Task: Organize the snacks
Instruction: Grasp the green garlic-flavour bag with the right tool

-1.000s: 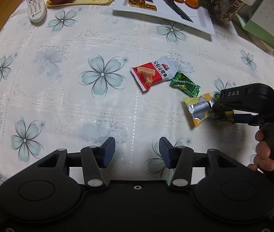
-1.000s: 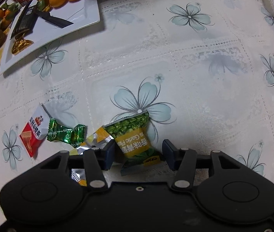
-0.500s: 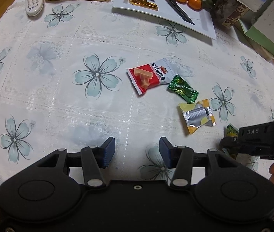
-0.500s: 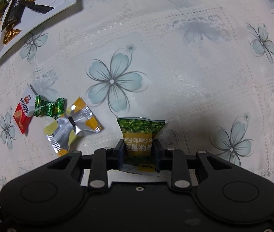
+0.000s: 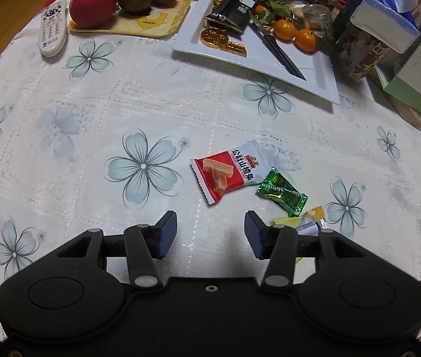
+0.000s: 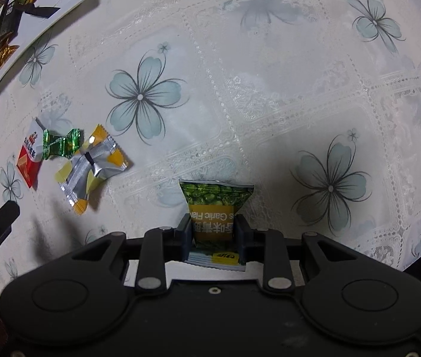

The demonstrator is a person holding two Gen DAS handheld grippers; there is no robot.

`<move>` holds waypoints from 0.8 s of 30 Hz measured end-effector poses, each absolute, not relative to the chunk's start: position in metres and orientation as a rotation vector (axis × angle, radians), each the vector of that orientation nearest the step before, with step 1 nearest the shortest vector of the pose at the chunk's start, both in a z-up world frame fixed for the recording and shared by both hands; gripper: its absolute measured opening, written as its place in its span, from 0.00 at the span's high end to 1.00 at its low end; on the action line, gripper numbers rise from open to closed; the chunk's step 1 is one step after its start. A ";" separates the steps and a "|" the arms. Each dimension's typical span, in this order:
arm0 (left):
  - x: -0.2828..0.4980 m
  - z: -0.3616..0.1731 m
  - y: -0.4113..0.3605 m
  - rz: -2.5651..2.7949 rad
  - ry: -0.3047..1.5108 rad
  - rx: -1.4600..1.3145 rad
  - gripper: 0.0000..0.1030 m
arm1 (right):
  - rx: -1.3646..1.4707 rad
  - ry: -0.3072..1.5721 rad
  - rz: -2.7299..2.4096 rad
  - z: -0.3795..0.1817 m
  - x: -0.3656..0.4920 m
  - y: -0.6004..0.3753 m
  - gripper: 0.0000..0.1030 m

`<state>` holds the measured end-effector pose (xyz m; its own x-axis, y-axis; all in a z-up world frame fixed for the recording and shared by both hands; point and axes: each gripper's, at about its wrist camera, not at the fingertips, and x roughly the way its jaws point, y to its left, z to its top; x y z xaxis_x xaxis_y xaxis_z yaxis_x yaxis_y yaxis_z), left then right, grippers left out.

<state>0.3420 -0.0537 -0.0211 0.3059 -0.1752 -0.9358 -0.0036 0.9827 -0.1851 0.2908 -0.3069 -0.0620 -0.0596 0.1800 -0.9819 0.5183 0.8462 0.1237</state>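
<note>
My right gripper (image 6: 214, 236) is shut on a green pea snack packet (image 6: 214, 208) and holds it above the floral tablecloth. To its left lie a silver-yellow packet (image 6: 91, 172), a green candy (image 6: 60, 146) and a red-white snack packet (image 6: 29, 157). My left gripper (image 5: 210, 235) is open and empty, just in front of the red-white packet (image 5: 229, 171) and the green candy (image 5: 281, 193). The silver-yellow packet (image 5: 308, 224) is partly hidden behind its right finger.
A white plate (image 5: 323, 71) at the back holds gold coins, a dark packet, a knife and oranges. A yellow tray (image 5: 162, 22) with an apple and kiwis and a remote (image 5: 52, 31) stand back left. Boxes and jars crowd the back right.
My right gripper closed on the green pea packet, lifted it and drew back to the right, away from the other snacks. My left gripper moved forward toward the red packet.
</note>
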 end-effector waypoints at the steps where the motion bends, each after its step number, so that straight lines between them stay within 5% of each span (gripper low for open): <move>1: 0.346 -0.023 -0.052 -0.103 1.266 -0.163 0.46 | 0.564 1.639 -0.290 -0.062 0.290 -0.307 0.72; 14: 0.432 -0.047 -0.066 0.180 1.271 -0.122 0.46 | 0.526 1.579 -0.303 -0.046 0.296 -0.300 0.72; 24: 0.402 -0.054 -0.082 0.088 1.371 0.012 0.46 | 0.566 1.539 -0.289 -0.029 0.299 -0.315 0.71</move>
